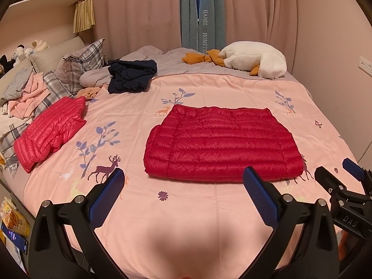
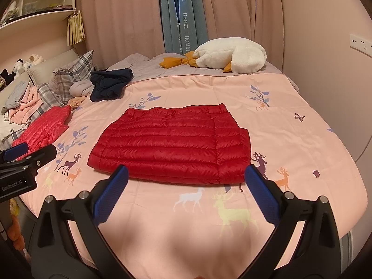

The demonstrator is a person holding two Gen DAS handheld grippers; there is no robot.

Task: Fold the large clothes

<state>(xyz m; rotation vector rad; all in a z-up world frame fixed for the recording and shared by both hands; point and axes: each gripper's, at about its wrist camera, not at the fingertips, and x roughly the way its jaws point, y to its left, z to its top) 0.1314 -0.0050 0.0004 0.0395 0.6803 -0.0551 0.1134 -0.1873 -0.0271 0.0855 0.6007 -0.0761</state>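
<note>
Nearest the cameras, left gripper (image 1: 183,186) and right gripper (image 2: 186,183) hover with fingers spread and empty, just short of the folded red down jacket (image 2: 171,143) lying flat on the pink bedspread (image 2: 302,139) — light, puffy, probably slippery, best pinched along its near edge — while a pink jacket (image 1: 50,130) lies farther left.

Both wrist cameras sit low at the near edge of the bed (image 1: 209,209), looking forward across it toward the curtains (image 2: 130,18). The left view stands further left, the right view further right, side by side. Both share the folded red jacket (image 1: 220,141), each seeing the other gripper at its edge
</note>
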